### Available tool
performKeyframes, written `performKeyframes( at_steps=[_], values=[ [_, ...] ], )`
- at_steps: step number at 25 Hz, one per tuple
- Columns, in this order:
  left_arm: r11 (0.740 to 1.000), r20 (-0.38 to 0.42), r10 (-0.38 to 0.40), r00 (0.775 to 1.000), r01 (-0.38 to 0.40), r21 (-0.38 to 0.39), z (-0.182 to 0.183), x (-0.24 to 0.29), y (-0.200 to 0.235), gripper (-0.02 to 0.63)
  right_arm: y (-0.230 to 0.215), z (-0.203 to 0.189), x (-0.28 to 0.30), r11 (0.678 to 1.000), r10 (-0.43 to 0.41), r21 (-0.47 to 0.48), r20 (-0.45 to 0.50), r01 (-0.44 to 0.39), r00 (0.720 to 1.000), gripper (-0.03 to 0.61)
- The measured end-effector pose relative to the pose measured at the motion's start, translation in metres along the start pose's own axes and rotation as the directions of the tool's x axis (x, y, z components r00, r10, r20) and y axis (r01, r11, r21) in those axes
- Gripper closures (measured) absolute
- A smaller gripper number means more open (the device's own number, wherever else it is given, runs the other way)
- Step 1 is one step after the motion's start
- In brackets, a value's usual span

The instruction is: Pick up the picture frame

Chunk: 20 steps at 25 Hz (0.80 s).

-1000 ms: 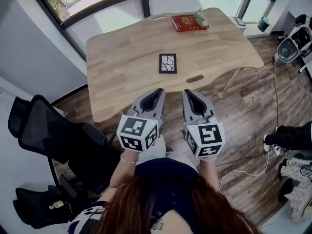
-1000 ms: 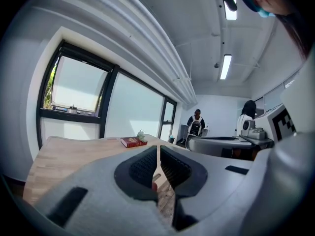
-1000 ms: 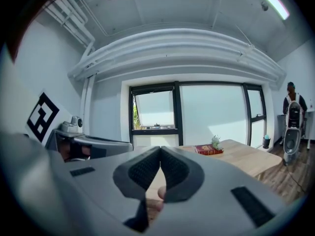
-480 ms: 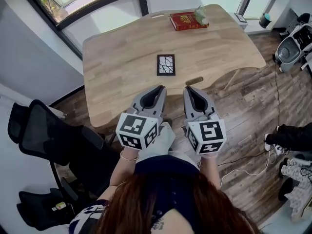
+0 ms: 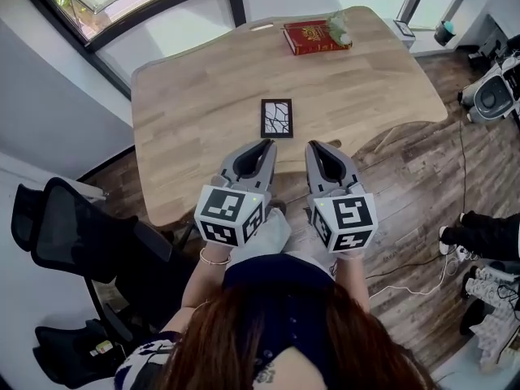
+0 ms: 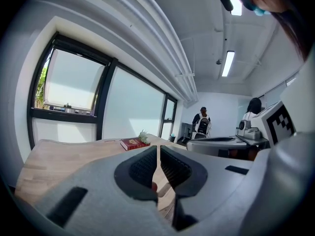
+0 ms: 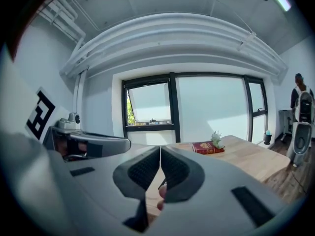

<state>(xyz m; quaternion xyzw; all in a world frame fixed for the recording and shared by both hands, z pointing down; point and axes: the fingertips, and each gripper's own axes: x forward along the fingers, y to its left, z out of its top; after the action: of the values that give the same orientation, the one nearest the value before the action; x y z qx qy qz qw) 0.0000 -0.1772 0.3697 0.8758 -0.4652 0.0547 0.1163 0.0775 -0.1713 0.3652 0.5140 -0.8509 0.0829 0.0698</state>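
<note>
The picture frame (image 5: 276,118), black-edged with a black-and-white pattern, lies flat near the front middle of the wooden table (image 5: 187,104). My left gripper (image 5: 268,145) and right gripper (image 5: 311,146) are held side by side, level, over the table's near edge, just short of the frame. In the left gripper view the jaws of the left gripper (image 6: 157,149) meet with nothing between them. The right gripper (image 7: 160,149) is shut and empty too. The jaws hide the frame in both gripper views.
A red book (image 5: 315,36) with a small plant (image 5: 337,27) on it lies at the table's far edge. A black office chair (image 5: 89,234) stands left of me. At the right, cables and a person's shoe (image 5: 479,234) lie on the wooden floor. Two people (image 6: 202,123) stand far off.
Both grippers have moved forward together towards the table, so the frame now lies closer to their tips. Both have stayed shut.
</note>
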Motion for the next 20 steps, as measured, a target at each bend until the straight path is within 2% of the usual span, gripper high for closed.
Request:
performKeyframes(
  at_steps=[20],
  values=[
    [0.999,-0.114,-0.029,0.993,0.024,-0.041,-0.024,0.075,0.066,0.571,-0.035,-0.018,0.095,0.999,0.002,0.037,-0.118,0.003,0.993,0.551]
  ],
)
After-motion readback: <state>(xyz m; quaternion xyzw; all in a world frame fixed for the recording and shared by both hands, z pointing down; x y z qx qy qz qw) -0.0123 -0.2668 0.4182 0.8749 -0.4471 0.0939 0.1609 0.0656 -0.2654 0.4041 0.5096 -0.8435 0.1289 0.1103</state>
